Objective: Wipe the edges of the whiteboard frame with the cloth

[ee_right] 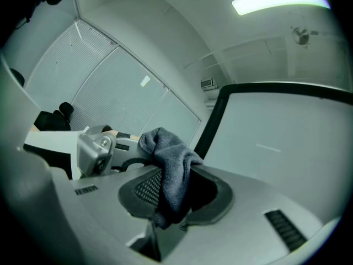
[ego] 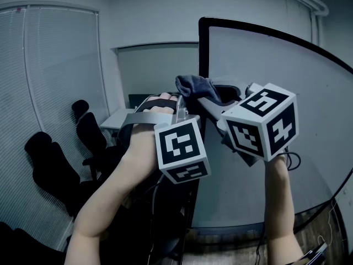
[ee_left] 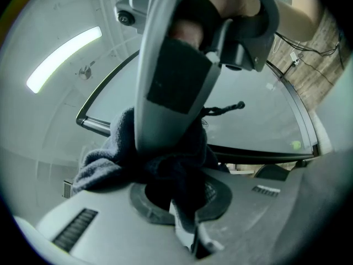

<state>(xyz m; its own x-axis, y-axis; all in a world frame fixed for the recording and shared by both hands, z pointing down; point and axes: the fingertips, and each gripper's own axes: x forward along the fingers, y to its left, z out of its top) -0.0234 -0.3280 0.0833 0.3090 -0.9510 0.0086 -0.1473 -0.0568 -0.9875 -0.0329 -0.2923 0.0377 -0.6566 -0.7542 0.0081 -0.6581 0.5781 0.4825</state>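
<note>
Grey cloth [ego: 194, 86]: bunched and held high, beside the black left edge of the whiteboard frame [ego: 202, 54], near its top corner; the head view does not show whether it touches the frame.
Left gripper [ee_left: 182, 208]: jaws drawn narrow on the cloth's lower fold, with the rest spilling out to the left over the pad.
Right gripper [ee_right: 171, 200]: jaws pinched on the same cloth; a tail hangs down through the gap and a rounded wad rises above.
Grippers together: the tips meet at the cloth, and the left gripper view shows one right finger lying over the wad.
Whiteboard [ego: 276, 70]: pale and upright, partly behind the right gripper.
Forearms [ego: 121, 186]: both bare and raised.
Chairs [ego: 49, 164]: black office chairs at low left, well apart from the board.
Blinds [ego: 55, 65]: closed, on the left wall.
</note>
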